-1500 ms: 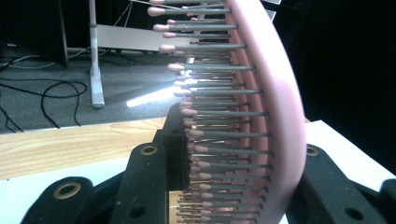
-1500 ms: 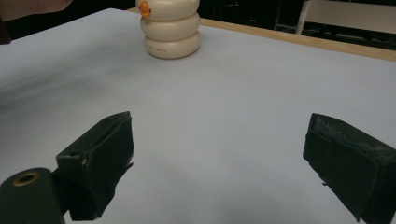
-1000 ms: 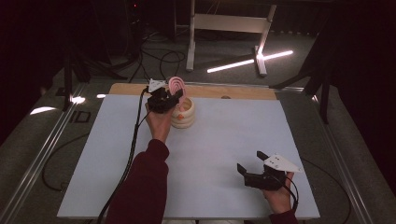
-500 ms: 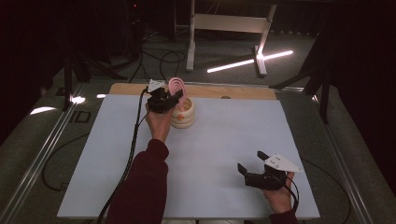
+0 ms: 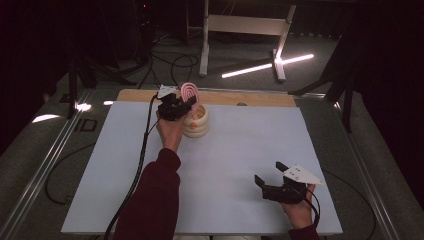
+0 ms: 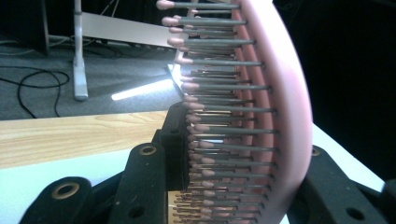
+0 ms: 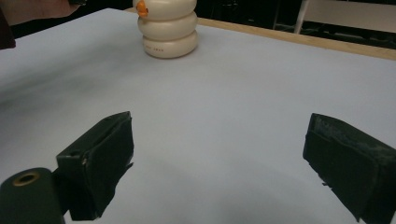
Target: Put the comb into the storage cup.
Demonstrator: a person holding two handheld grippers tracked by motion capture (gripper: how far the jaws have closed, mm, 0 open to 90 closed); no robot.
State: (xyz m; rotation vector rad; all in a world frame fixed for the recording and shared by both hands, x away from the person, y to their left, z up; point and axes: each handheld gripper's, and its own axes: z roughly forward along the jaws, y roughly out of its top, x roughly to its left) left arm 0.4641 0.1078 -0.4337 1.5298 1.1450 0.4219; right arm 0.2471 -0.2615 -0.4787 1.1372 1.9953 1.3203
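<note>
- The cream holder, a ribbed pot of three stacked rings with an orange mark near its top, stands on the white table close to the far edge, left of the middle.
- The left gripper is right at the holder, just above its left side, with the person's left hand coming up from the near side of the holder.
- The left gripper's jaws are clenched on a pink hairbrush, which stands upright over the holder's mouth; its lower end seems to reach into the holder, though that part is hidden by the gripper.
- In the left gripper view the hairbrush sits between the two jaws, its grey bristles with pink tips pointing toward the left jaw.
- The right gripper is well apart from the holder, toward the near right corner of the table, held in the right hand.
- Its jaws are spread wide and hold nothing, with bare table between them in the right gripper view.
- A strip of wood runs along the table's edge behind the holder.
</note>
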